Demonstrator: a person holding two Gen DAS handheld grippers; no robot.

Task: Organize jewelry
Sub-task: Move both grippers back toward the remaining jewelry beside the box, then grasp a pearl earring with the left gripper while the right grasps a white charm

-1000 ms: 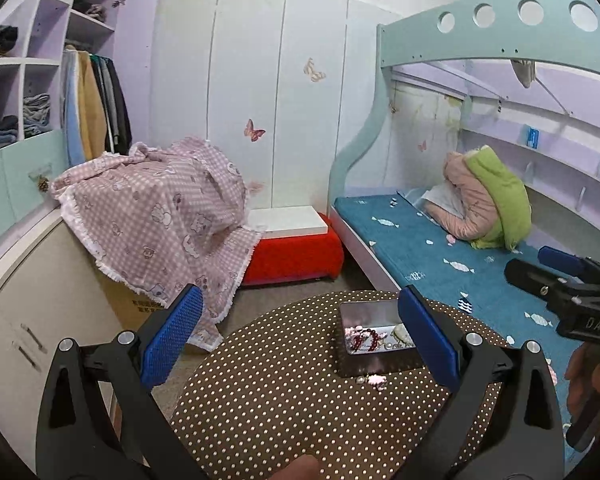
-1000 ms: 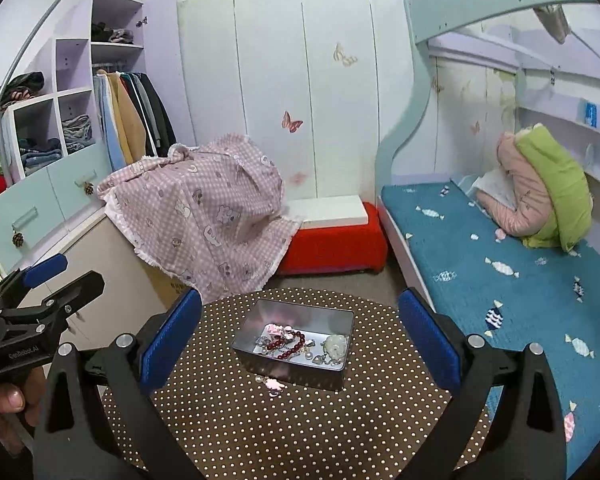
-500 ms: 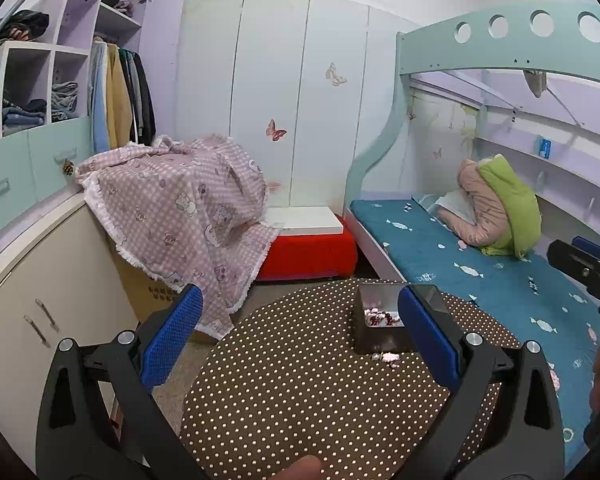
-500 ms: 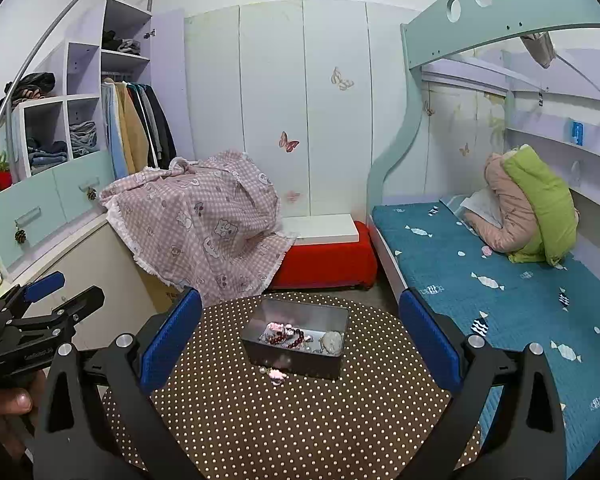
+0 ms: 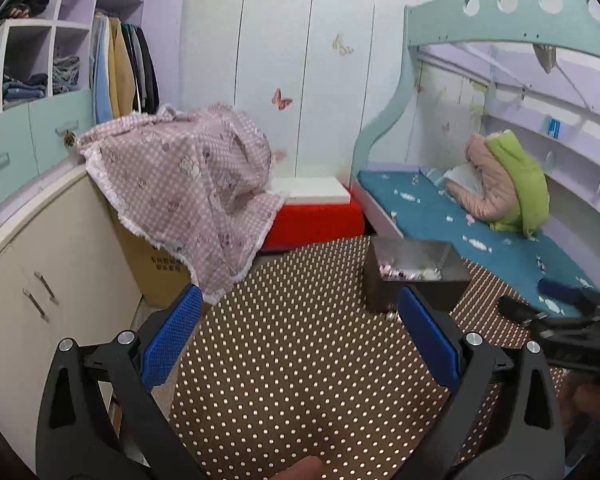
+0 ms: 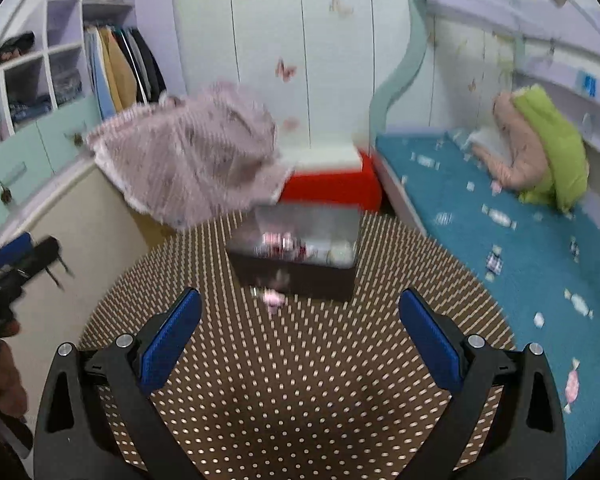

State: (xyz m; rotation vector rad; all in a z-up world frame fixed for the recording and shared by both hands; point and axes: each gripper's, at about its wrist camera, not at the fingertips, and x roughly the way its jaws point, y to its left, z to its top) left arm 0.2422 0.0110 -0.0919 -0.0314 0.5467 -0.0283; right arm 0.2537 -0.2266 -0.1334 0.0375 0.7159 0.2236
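Observation:
A grey metal tin (image 5: 414, 280) (image 6: 296, 268) holding beads and jewelry stands on a round brown polka-dot table (image 5: 300, 360) (image 6: 300, 380). A small pink jewelry piece (image 6: 273, 299) lies on the table just in front of the tin. My left gripper (image 5: 300, 336) is open and empty, above the table, left of and nearer than the tin. My right gripper (image 6: 300, 336) is open and empty, nearer than the tin; it also shows in the left wrist view (image 5: 556, 312). The right wrist view is motion-blurred.
A pink checked cloth (image 5: 188, 184) drapes over a box and cabinet at the left. A red stool (image 5: 312, 220) stands behind the table. A blue bed (image 5: 480, 232) with pink and green jackets runs along the right.
Both grippers have come lower and closer to the table, so the tin looks larger and is seen more from the side. Both stay open.

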